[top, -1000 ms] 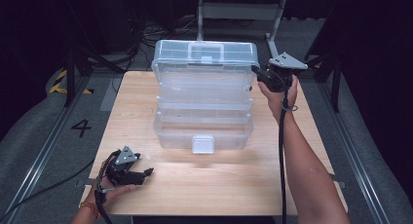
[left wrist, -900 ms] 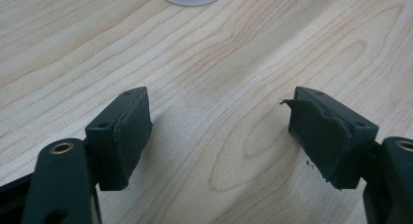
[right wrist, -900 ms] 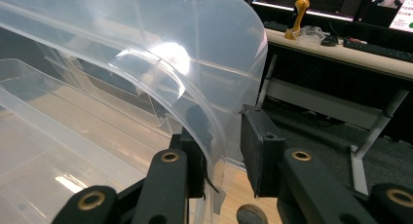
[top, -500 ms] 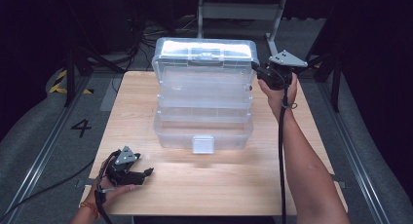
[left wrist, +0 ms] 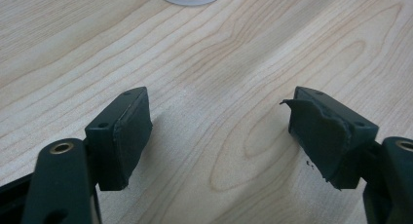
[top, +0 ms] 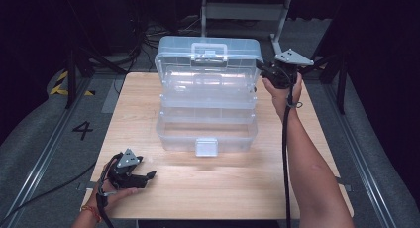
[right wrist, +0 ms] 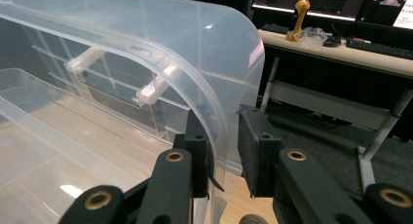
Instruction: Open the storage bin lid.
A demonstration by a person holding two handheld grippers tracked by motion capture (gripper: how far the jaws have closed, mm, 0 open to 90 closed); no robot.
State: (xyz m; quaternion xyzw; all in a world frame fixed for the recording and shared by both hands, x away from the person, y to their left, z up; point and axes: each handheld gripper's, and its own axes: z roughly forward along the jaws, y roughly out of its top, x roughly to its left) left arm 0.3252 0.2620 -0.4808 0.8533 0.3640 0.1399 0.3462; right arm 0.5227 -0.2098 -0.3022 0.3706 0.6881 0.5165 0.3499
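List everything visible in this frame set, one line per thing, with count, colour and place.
storage box: one, clear plastic, middle of the table, tiers spread open.
lid: one, clear, raised at the box's far side; its edge sits between the right gripper's jaws.
latch: one, pale grey, front of the box's lowest tier.
table: one, light wood.
floor number 4: one, black on grey floor, left of the table.
bottle: one, orange, on a desk in the background.
left gripper: one, black, jaws apart, resting at the table's near left corner.
right gripper: one, black, at the lid's right end.
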